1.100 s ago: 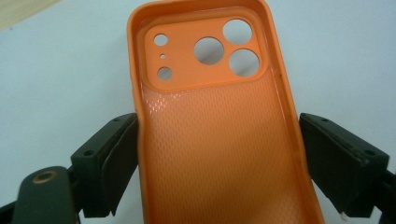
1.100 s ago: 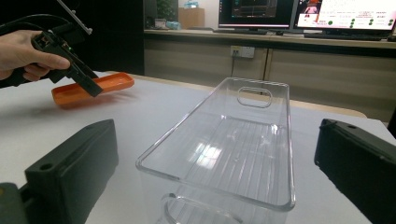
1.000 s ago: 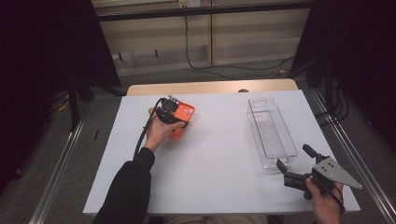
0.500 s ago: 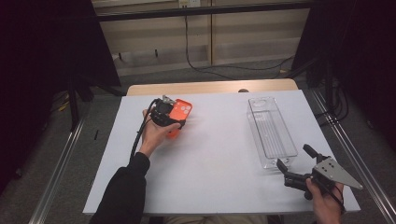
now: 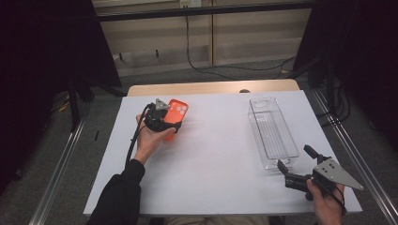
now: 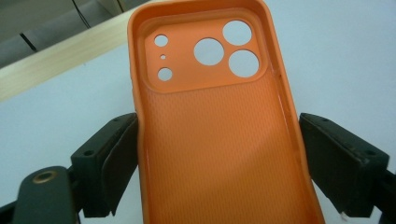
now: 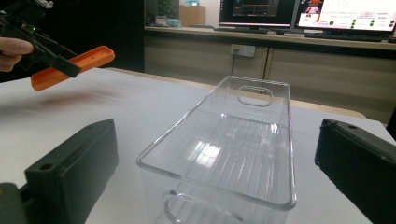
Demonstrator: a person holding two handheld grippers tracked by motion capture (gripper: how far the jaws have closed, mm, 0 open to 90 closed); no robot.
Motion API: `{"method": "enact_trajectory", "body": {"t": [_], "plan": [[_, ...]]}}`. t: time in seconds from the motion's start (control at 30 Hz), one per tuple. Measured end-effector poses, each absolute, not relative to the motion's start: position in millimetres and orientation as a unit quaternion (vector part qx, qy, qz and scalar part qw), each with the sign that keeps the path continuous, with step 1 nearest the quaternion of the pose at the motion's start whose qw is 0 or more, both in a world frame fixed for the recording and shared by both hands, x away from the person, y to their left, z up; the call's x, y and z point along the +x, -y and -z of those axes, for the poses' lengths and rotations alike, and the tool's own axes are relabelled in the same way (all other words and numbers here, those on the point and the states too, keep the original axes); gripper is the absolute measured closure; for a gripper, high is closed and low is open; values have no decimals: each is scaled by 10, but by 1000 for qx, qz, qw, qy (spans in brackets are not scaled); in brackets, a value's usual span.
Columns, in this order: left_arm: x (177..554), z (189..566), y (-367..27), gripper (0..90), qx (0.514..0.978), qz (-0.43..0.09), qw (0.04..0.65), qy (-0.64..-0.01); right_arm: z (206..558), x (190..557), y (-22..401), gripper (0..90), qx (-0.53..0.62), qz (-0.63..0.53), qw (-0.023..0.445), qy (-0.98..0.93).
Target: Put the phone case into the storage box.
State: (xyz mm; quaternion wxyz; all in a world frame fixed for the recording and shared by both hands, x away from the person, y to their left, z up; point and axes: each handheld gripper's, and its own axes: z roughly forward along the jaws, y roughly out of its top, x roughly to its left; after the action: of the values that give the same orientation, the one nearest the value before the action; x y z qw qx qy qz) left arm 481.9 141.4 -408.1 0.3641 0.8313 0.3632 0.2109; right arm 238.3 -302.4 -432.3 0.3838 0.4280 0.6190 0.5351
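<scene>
- Leftmost, high view: left gripper (image 5: 165,123) is held over the far-left part of the white table (image 5: 211,159), the left hand (image 5: 149,140) wrapped around its body; the jaws themselves are hard to make out from above, hidden by the body and the case.
- Left gripper view: both jaws press the long edges of an orange phone case (image 6: 219,126), one each side, so the gripper is closed on it. The open inner face shows, with camera cut-outs at the far end; the near end is cut off by the bottom of the view.
- Right gripper view: the case (image 7: 70,61) is tilted, far end higher, clear of the tabletop, with a blurred reddish reflection on the table under it.
- Centre-right: a clear plastic bin (image 5: 272,131) stands long-ways on the table; nothing lies in it. In the right gripper view its near end is cut off at the bottom.
- Right: right gripper (image 5: 294,165), held in the right hand (image 5: 326,201), sits just beside the bin's near end, jaws spread wide, gripping nothing.
</scene>
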Motion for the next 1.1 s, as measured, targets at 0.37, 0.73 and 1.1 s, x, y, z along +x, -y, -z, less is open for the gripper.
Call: {"method": "enact_trajectory", "body": {"t": [0.37,0.73,1.1], "plan": [[4583,4038,-1435,149,825,-219,394,-341,4316,2385,3009,0,425,-536,383,-621],[4363,3991,-1483,149,822,-222,407,-329,4305,2394,2983,0,421,-537,383,-623],[4139,3923,-1539,148,815,-218,429,-323,4274,2449,2888,0,408,-534,377,-637]]}}
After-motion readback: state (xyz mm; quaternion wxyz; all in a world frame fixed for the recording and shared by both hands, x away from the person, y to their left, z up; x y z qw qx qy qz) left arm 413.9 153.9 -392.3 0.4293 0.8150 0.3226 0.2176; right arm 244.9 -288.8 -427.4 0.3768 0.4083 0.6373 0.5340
